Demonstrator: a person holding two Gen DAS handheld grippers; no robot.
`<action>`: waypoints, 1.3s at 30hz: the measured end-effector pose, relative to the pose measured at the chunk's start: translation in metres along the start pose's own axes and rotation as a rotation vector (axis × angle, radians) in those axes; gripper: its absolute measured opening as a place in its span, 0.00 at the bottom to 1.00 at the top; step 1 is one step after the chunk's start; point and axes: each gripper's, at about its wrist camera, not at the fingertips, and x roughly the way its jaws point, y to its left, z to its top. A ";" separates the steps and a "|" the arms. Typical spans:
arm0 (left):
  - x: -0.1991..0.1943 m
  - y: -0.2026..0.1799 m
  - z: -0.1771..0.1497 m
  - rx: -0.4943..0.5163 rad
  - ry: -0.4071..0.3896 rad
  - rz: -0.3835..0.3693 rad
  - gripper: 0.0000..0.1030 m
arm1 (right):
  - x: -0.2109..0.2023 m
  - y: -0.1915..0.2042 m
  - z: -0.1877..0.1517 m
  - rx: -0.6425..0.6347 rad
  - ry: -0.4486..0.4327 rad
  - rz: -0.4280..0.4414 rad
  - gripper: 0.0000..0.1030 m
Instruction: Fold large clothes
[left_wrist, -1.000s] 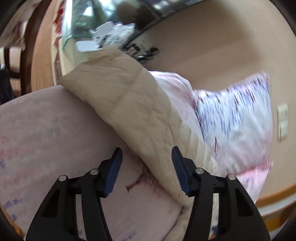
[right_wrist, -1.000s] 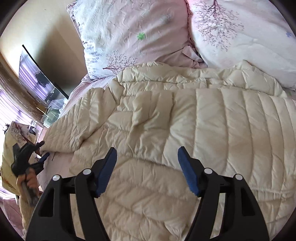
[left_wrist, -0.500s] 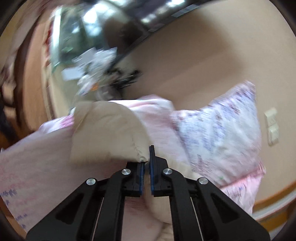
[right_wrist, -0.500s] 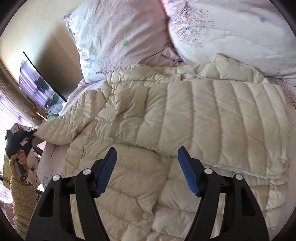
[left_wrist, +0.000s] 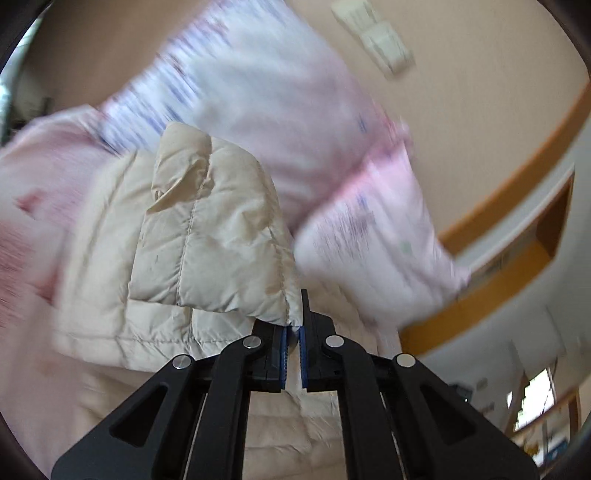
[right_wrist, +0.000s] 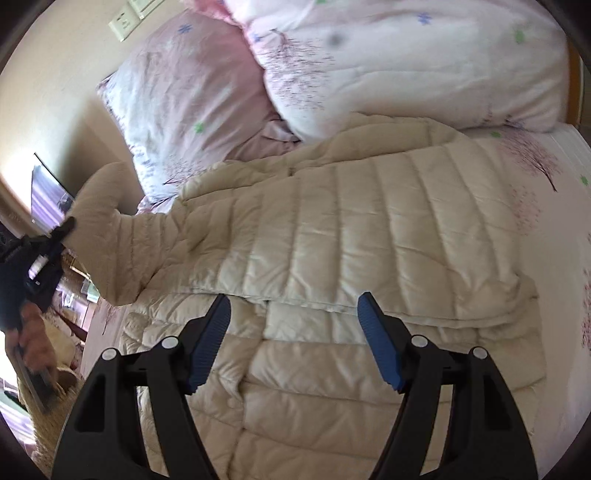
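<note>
Moved: left gripper (left_wrist: 293, 332), open beside the sleeve a second ago, has shut on its cuff and lifted it off the bed; right gripper has slid along the jacket.
Left gripper: jaws closed tight on the sleeve (left_wrist: 210, 229) edge, fabric pinched between the blue pads; also seen at the left edge of the right view (right_wrist: 55, 236), a hand (right_wrist: 33, 332) below it.
Right gripper: (right_wrist: 293, 339) jaws wide and opening a little, nothing between them, hovering over the jacket's lower half.
Jacket: (right_wrist: 369, 236) cream quilted, spread flat on the bed (right_wrist: 554, 258), one sleeve raised toward the left.
Pillows: (right_wrist: 192, 96) two floral ones beyond the jacket, by the wall.
Wall: switch plate (right_wrist: 123, 22) above the pillows.
</note>
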 end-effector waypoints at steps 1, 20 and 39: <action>0.014 -0.005 -0.009 0.014 0.034 -0.007 0.03 | 0.000 -0.004 0.000 0.008 0.000 -0.007 0.69; 0.003 0.044 -0.023 0.078 0.112 0.035 0.82 | 0.003 0.071 -0.002 -0.337 -0.083 0.001 0.69; 0.001 0.073 -0.029 0.176 0.088 0.192 0.82 | 0.015 0.034 0.007 -0.059 -0.159 -0.066 0.16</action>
